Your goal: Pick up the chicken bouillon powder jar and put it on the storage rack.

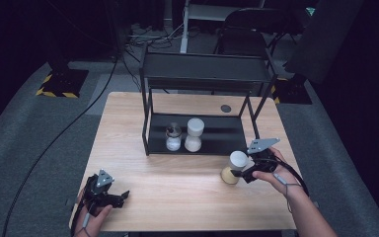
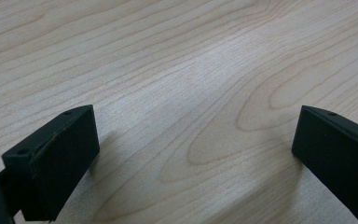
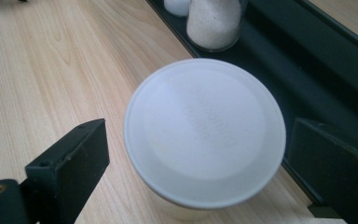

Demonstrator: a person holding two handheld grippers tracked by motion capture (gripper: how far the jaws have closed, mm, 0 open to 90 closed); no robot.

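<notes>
Jar [image 3: 204, 130] body hidden beneath its white lid [image 3: 200, 112].

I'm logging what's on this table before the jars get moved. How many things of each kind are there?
Jars: 3, one white-lidded jar at the right gripper, two jars on the rack's lower shelf.
Black racks: 1.
Grippers: 2, the other being the left gripper.
Total: 6.
</notes>
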